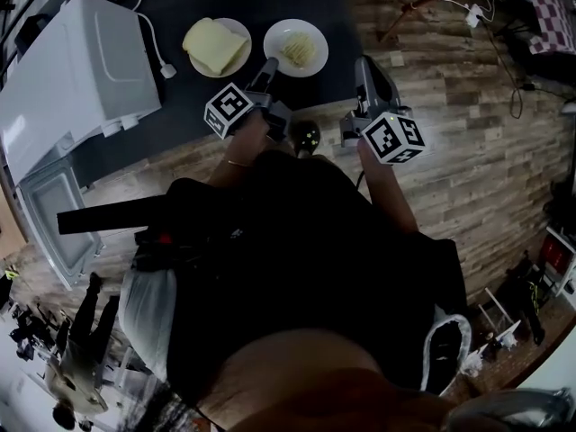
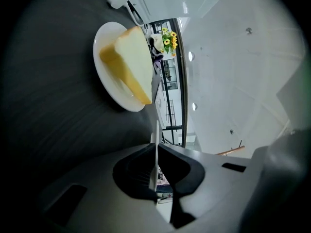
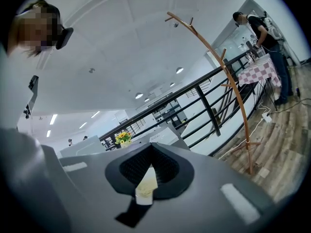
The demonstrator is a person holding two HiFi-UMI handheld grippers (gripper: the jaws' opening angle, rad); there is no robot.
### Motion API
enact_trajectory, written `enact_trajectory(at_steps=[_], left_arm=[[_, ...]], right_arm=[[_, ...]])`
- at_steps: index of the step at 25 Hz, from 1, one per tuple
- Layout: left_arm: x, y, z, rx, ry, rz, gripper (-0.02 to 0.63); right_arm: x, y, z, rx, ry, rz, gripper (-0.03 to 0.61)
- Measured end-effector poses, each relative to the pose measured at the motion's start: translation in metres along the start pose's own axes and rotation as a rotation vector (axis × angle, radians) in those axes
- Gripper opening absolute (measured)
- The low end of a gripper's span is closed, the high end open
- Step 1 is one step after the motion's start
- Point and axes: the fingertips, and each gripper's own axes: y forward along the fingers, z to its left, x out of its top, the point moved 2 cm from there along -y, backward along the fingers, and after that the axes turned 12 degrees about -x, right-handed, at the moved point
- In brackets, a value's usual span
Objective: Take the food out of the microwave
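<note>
Microwave [image 1: 81, 66], bread plate [image 1: 220, 75], second plate [image 1: 274, 34], left to right on table [image 1: 180, 115]

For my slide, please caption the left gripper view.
Left tool shut on a thin white rim; beyond, a yellow slice on a white plate.

The dark desk [image 1: 297, 3] carries a white microwave [image 1: 81, 70] at one end, its door open. Beside the microwave lies a white cable with a plug [image 1: 162, 64]. Next come two white plates close together: the near plate [image 1: 217, 47] with a yellow block, and the far plate [image 1: 296, 47] with pale slices.
</note>
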Motion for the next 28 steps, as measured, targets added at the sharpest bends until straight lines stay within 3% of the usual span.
enact_trajectory(at_steps=[6, 17, 28], left_arm=[[0.001, 0.002, 0.002, 0.044, 0.039, 0.016, 0.017], [0.008, 0.002, 0.004, 0.143, 0.185, 0.052, 0.017], [0.009, 0.000, 0.008, 0.243, 0.256, 0.081, 0.018]], right_arm=[[0.003, 0.002, -0.005, 0.009, 0.028, 0.016, 0.002], [0.005, 0.004, 0.001, 0.038, 0.067, 0.020, 0.002], [0.015, 0.000, 0.002, 0.050, 0.080, -0.006, 0.002]])
